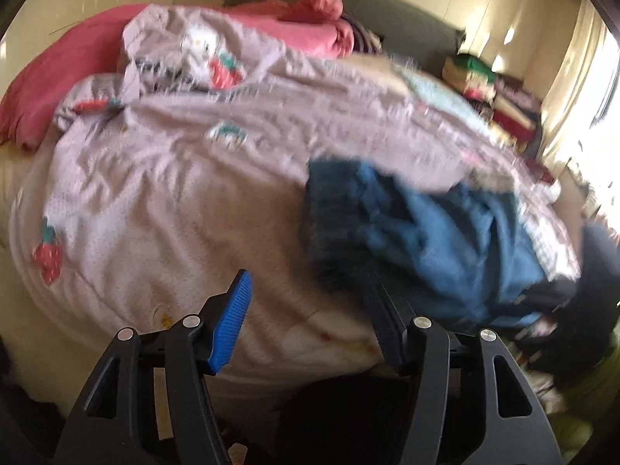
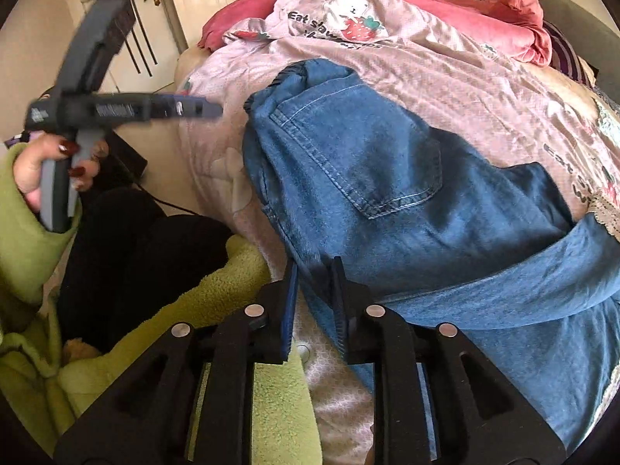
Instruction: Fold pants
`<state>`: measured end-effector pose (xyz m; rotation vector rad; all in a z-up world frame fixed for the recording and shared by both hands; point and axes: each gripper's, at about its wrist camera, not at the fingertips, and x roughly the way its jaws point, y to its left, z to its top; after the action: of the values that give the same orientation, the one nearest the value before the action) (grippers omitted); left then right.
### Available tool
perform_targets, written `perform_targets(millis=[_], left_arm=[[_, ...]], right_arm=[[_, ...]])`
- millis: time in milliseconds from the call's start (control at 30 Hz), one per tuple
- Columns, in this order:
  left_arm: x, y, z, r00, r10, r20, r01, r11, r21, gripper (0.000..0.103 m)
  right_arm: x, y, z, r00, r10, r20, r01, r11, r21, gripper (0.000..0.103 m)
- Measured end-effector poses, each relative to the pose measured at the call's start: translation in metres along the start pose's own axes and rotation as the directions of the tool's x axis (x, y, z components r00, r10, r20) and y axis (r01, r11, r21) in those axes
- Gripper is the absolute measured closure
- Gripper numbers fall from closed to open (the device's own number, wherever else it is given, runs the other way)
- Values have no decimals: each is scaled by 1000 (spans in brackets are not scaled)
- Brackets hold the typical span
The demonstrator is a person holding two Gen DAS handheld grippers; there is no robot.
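Observation:
Blue denim pants (image 2: 368, 162) lie crumpled on the pink strawberry-print bed cover (image 2: 465, 62), back pocket up and the elastic waistband toward the far left. My right gripper (image 2: 316, 271) stands over their near edge with a narrow gap between its fingers. A fold of denim lies in that gap, and the pads do not visibly press on it. In the blurred left wrist view the pants (image 1: 426, 240) lie to the right. My left gripper (image 1: 308, 285) is open and empty above the bed cover (image 1: 174, 193), just left of the waistband. A hand in a green sleeve holds the left gripper (image 2: 209, 108) left of the pants.
A red blanket (image 1: 58, 73) and pillows lie at the head of the bed. Stacks of folded clothes (image 1: 476, 73) stand at the far right near a bright curtain (image 1: 573, 77). The person's green fleece (image 2: 232, 290) and dark legs (image 2: 135, 240) are by the bed's near edge.

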<state>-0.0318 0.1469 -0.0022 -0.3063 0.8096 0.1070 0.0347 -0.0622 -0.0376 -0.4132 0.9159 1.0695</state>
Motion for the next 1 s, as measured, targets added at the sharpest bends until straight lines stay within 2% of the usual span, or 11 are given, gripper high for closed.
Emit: perform_targets(millis=[100, 167, 200, 333, 367, 467, 567, 667, 733, 800, 1000], left_arm=[[1, -28, 12, 998, -61, 30, 60, 998, 31, 46], [14, -51, 18, 994, -110, 19, 109, 992, 69, 46], [20, -57, 18, 994, -113, 12, 112, 990, 82, 46], [65, -69, 3, 995, -14, -97, 28, 989, 144, 46], [69, -67, -2, 994, 3, -105, 12, 989, 148, 46], [67, -61, -9, 995, -9, -96, 23, 990, 141, 46], [66, -59, -10, 996, -17, -92, 30, 989, 145, 45], [66, -59, -12, 996, -10, -87, 24, 986, 163, 44], [66, -59, -12, 996, -9, -86, 24, 985, 170, 44], [65, -57, -12, 996, -18, -86, 32, 985, 167, 44], [64, -57, -12, 997, -21, -77, 33, 986, 164, 44]], right_arm=[[1, -3, -1, 1000, 16, 1, -16, 1000, 16, 90], [0, -5, -2, 1000, 23, 4, -23, 999, 23, 90], [-1, -5, -3, 1000, 28, 5, -28, 999, 25, 89], [-16, -6, -4, 999, 30, 12, -30, 1000, 8, 89], [-23, -8, -4, 999, 24, 27, -24, 1000, 4, 87], [-40, -19, 0, 998, -5, 69, 3, 999, 36, 78], [-41, -28, 6, 995, -46, 90, 38, 996, 86, 74], [-23, -29, 11, 997, -50, 58, 42, 992, 123, 72], [3, -26, 10, 997, -64, -38, 68, 989, 135, 71], [16, -25, 2, 993, -68, -93, 82, 985, 152, 71], [0, -26, 0, 998, -35, -50, 44, 979, 197, 70]])
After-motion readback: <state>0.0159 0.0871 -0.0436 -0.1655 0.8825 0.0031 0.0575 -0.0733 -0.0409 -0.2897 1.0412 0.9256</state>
